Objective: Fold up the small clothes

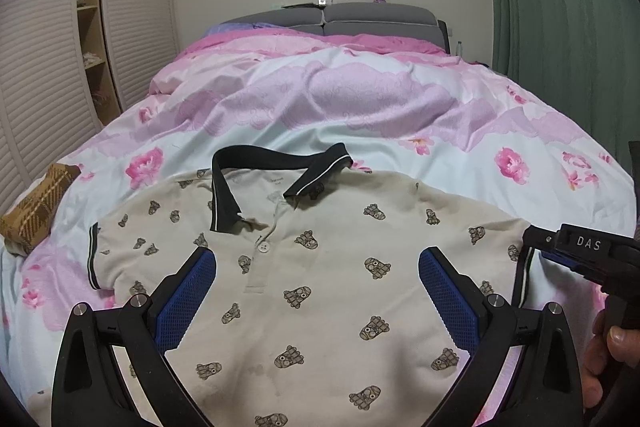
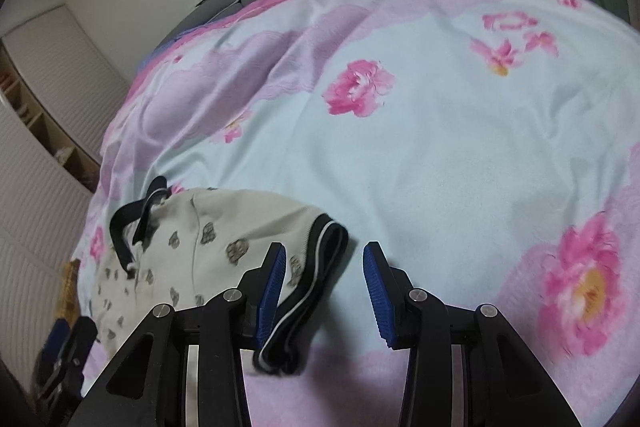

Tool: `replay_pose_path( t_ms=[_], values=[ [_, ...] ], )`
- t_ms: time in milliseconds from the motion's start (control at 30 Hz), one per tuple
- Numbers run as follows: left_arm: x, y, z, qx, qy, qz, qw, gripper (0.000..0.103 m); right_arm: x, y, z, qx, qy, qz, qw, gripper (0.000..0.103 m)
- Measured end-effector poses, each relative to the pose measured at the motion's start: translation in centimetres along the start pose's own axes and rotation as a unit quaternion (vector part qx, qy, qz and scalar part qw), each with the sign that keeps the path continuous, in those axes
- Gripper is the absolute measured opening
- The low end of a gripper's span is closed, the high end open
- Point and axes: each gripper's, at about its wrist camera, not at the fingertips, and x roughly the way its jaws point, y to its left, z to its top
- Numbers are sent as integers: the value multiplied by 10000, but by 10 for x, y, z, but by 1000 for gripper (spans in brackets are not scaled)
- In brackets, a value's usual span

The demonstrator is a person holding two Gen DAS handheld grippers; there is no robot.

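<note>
A beige polo shirt (image 1: 320, 287) is lying face-up on the bed (image 1: 360, 107), collar toward the headboard. The left hand-held gripper (image 1: 318, 267) is hovering wide open and empty over the shirt's chest, while the right hand-held gripper (image 2: 324, 267) is gaping open around the shirt's dark sleeve cuff (image 2: 316, 267). Judging by this, the first sleeve fold is starting; next it needs closing on the cuff.

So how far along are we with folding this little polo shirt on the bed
Barely started. Done: the polo shirt lies spread front-up on the floral duvet, collar away from the cameras. In hand: nothing is gripped yet; the left gripper hovers open over the chest, and the right gripper is open at the striped sleeve cuff. Left: every fold; sleeves and body look unfolded.
</note>
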Motion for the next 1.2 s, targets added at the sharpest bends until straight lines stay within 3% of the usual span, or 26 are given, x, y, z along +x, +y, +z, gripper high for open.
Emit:
replay_pose_path(
  t_ms=[67, 200, 300, 533, 767, 1000, 1200],
  values=[
    [4, 0, -1, -12, 46, 11, 10000, 103, 14, -7, 1, 104, 98, 228, 9996, 39],
    [8, 3, -3, -24, 100, 41, 9999, 103, 27, -21, -1, 439, 219, 575, 9971, 13],
    [4, 7, -3, -22, 75, 42, 10000, 103, 19, -20, -2, 494, 114, 757, 9958, 7],
    [-13, 30, 3, -170, -45, 67, 9998, 103, -24, 19, 5, 104, -320, 760, 9965, 6],
    [-30, 82, 11, -480, -232, 352, 9980, 103, -53, 107, 9, -635, -497, 706, 9942, 6],
    [-26, 142, 5, -768, -161, 688, 9945, 103, -6, 189, -19, -1267, 170, 276, 9914, 6],
    [-11, 176, -11, -899, 171, 770, 9928, 103, 57, 222, -53, -1659, 604, -181, 9841, 6]
  ],
)
